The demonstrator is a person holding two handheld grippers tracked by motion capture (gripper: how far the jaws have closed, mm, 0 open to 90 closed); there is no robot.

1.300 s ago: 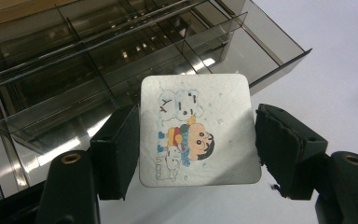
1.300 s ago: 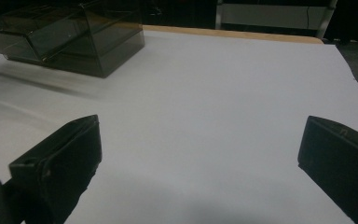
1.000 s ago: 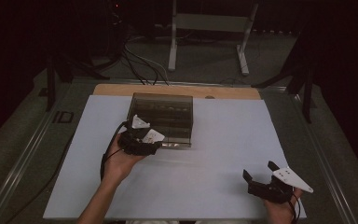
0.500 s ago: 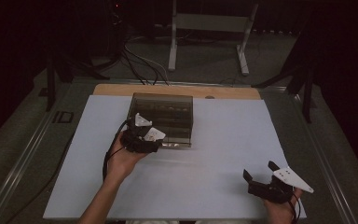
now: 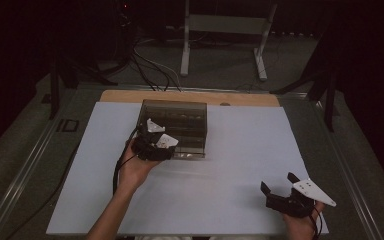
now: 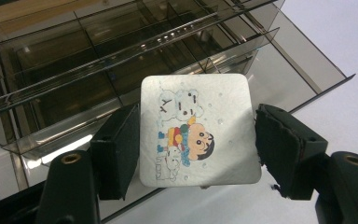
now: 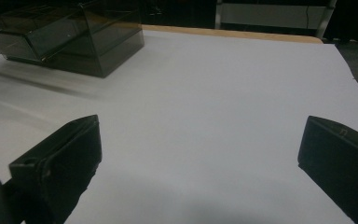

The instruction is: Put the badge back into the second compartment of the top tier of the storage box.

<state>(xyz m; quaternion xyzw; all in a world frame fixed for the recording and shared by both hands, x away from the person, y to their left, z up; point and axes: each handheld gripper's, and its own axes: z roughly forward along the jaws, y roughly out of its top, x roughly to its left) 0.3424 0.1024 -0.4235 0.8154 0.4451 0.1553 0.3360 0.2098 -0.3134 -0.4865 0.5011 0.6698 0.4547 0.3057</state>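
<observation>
A square white card (image 6: 198, 130) with a cartoon child and a white bear printed on it sits flat between the jaws of my left gripper (image 6: 196, 116), and both pads press on its side edges. Just beyond it stands a smoky transparent box (image 6: 98, 60) with divided compartments. From above, my left gripper (image 5: 155, 145) is at the box's (image 5: 182, 122) front left corner, held by a hand. My right gripper (image 5: 278, 181) rests at the near right of the white table top (image 5: 240, 145), its jaws wide apart with nothing between them (image 7: 200, 126).
The box (image 7: 74, 37) lies far left of the right gripper, across bare white surface (image 7: 214, 93). A wooden strip (image 5: 190, 96) runs along the table's far edge. Beyond it are cables and a metal stand (image 5: 225, 30) on the dark floor.
My left gripper with the card has crept slightly toward the box. The right gripper has not moved.
</observation>
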